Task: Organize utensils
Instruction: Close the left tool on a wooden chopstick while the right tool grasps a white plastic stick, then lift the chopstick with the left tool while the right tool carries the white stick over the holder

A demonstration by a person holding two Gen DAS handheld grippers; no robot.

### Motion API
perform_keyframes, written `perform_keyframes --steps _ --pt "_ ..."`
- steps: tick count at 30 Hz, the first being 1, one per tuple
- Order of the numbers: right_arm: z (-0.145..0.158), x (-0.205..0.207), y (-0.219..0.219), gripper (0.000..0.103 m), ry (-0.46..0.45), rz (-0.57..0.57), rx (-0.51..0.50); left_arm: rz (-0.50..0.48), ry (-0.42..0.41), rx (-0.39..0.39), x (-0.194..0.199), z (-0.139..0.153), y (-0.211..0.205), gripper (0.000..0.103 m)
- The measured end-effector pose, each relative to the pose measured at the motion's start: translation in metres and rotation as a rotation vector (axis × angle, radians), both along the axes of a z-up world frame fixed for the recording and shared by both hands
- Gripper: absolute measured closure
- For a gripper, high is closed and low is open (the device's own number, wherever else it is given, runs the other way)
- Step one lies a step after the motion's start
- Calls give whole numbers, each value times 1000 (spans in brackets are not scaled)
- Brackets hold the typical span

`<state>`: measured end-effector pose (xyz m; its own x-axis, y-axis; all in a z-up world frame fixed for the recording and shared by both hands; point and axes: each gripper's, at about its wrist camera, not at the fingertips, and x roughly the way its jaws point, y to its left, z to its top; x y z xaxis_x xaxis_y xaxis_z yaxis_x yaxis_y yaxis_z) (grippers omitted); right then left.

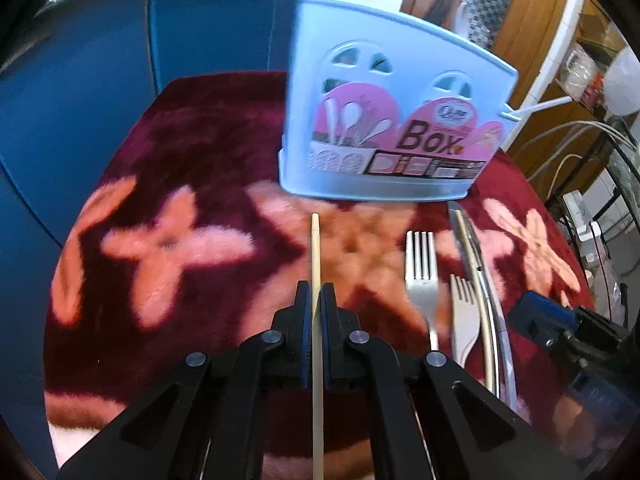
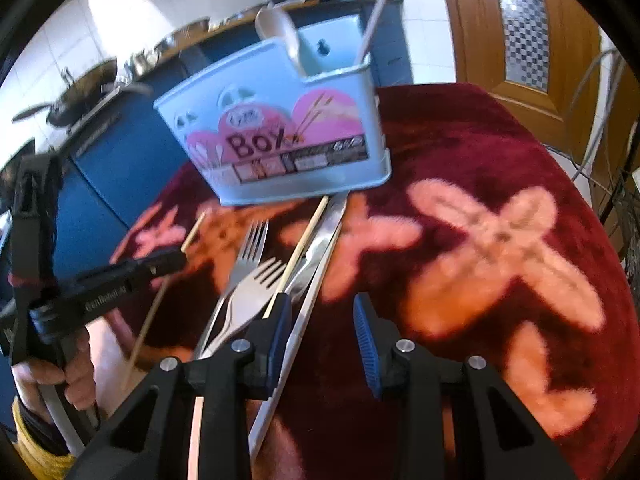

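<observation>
Blurred knife (image 2: 316, 256) and chopstick (image 1: 317, 360) run off the bottom edge.

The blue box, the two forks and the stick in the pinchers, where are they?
Blue box (image 1: 384, 92): left wrist view, on its front wall above the sticker.
Forks (image 1: 420, 276): left wrist view, on the neck of the upper fork, below its tines.
Chopstick (image 1: 315, 248): left wrist view, on the shaft ahead of the left gripper's fingers.
</observation>
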<state>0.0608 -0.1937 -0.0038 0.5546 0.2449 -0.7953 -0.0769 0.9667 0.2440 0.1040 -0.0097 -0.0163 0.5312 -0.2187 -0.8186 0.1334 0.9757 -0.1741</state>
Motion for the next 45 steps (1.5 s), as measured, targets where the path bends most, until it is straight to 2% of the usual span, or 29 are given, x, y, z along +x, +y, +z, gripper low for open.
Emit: perform_keyframes --steps 6,15,19,24,28,31,38,45 --pt "-4 16 12 69 77 65 -101 1 27 -52 7 -8 4 100" --pt "-6 54 14 73 193 103 -121 -23 63 -78 13 -11 7 100" --pt "-9 71 10 73 249 108 -91 -59 97 -54 18 -10 4 100" --pt "-12 81 13 77 268 137 -106 -110 135 -5 24 -7 -2 100" --pt "-11 80 19 88 262 165 -156 -148 180 41 31 -6 -7 99" --pt "-9 75 19 92 262 177 -164 -168 203 73 33 -5 -11 98" --pt "-6 59 16 97 311 206 -176 -182 241 76 37 -6 -12 98" --pt "-12 67 17 96 345 212 -168 -174 257 64 43 -8 -13 98"
